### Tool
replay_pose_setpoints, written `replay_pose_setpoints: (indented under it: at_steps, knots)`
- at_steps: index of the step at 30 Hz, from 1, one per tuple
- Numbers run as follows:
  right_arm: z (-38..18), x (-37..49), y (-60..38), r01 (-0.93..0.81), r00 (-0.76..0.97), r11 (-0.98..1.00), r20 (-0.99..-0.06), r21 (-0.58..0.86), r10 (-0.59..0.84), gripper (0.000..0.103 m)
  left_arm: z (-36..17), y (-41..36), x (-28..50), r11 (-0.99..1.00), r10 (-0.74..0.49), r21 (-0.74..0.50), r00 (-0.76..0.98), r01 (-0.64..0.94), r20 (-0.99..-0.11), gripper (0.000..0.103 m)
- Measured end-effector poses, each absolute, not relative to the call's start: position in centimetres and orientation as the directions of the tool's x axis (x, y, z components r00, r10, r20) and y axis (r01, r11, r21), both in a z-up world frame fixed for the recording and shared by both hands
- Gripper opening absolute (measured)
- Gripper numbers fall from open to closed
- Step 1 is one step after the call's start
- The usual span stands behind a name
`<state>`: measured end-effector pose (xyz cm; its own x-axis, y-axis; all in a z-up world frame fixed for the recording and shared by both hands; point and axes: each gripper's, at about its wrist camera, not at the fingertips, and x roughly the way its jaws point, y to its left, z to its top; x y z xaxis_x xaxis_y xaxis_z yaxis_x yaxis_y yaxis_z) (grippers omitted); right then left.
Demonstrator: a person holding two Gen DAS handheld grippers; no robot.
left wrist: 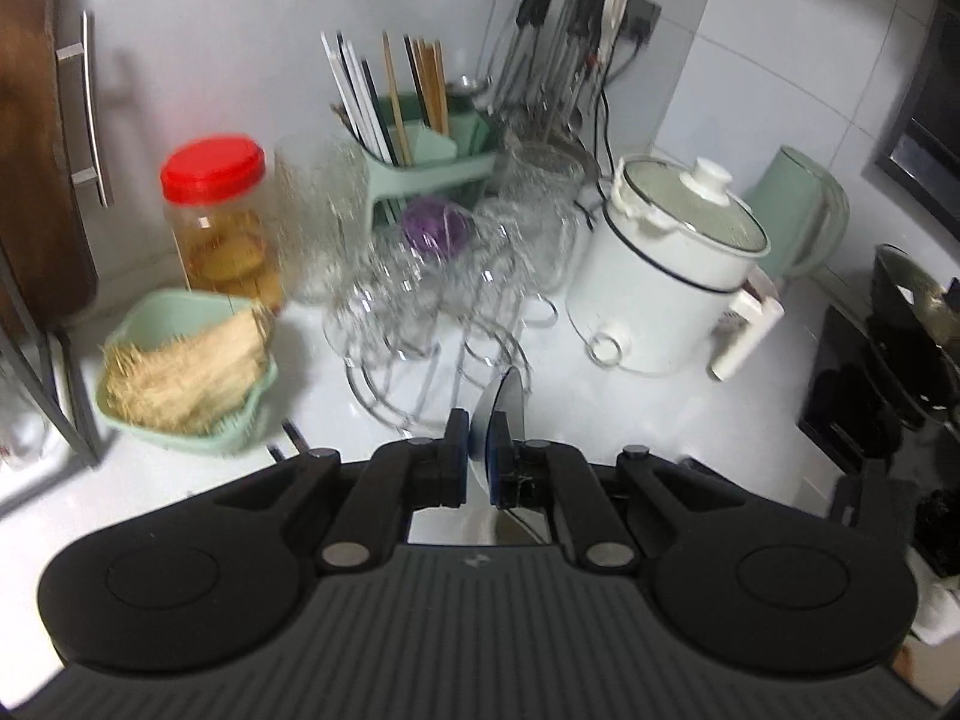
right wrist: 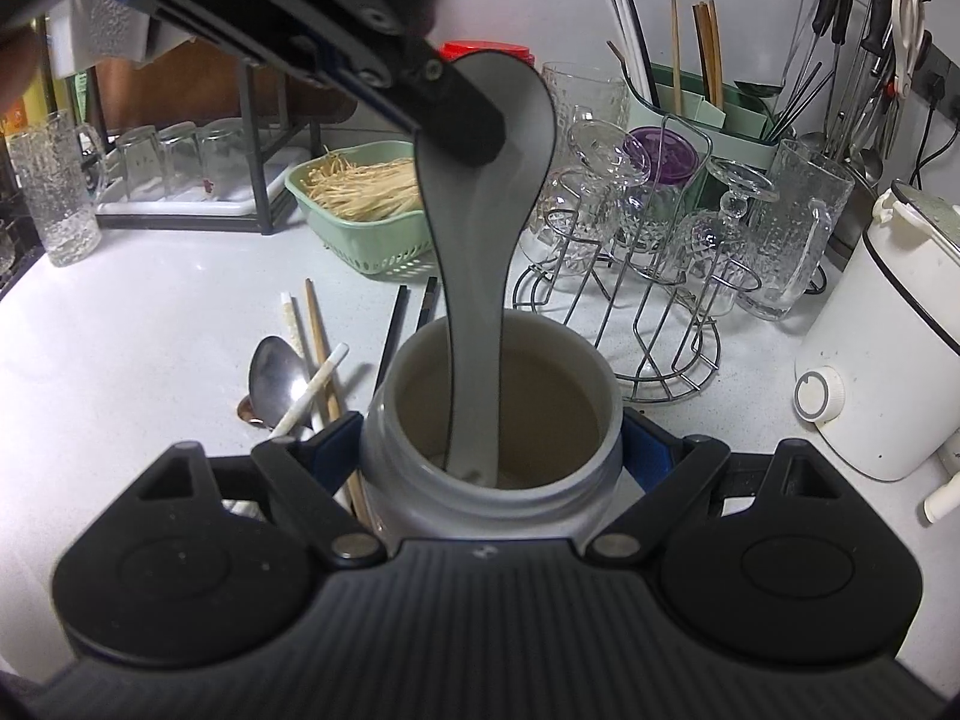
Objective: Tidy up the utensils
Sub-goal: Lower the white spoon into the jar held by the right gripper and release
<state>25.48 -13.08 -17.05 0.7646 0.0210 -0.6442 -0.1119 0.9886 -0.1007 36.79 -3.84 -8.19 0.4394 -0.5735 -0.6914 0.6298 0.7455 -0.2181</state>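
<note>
A white counter (right wrist: 120, 360) crowded with kitchenware: a white cooker (right wrist: 882, 348) sits at its right edge, a wire rack (right wrist: 648, 312) of upturned glasses (right wrist: 600, 204) stands just behind the jar, and a green caddy (right wrist: 708, 114) of chopsticks rises beyond the rack. To the left, a green basket (right wrist: 360, 198) of toothpicks rests near a red-lidded jar (left wrist: 222, 216) and a dark-framed shelf (right wrist: 252, 138) of more glasses. At centre, the right gripper (right wrist: 489, 450) is clamped on a grey jar (right wrist: 480, 498), its mouth open and upward. The left gripper (left wrist: 477, 456), pressed tight on the bowl end of a grey spoon (right wrist: 480, 252), hangs the spoon almost upright, its handle tip down inside the jar near the front wall. Loose on the counter just left of the jar lie a metal spoon (right wrist: 276, 378) and several chopsticks (right wrist: 318, 336), some crossing one another, partly hidden behind the right gripper's finger.
</note>
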Motion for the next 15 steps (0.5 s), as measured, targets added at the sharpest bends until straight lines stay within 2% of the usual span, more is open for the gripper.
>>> replay_pose_setpoints:
  at_steps: [7, 15]
  knots:
    - [-17.0, 25.4, -13.1, -0.121, 0.766, 0.987, -0.643, -0.102, 0.027, 0.091, -8.1, -4.6, 37.3, 0.701, -0.534, -0.212, 0.304, 0.681, -0.789, 0.009]
    - [-17.0, 25.5, -13.1, -0.142, 0.762, 0.984, -0.647, -0.105, 0.041, 0.091, -8.9, -5.9, 38.4, 0.681, -0.471, -0.209, 0.2, 0.702, -0.859, 0.011]
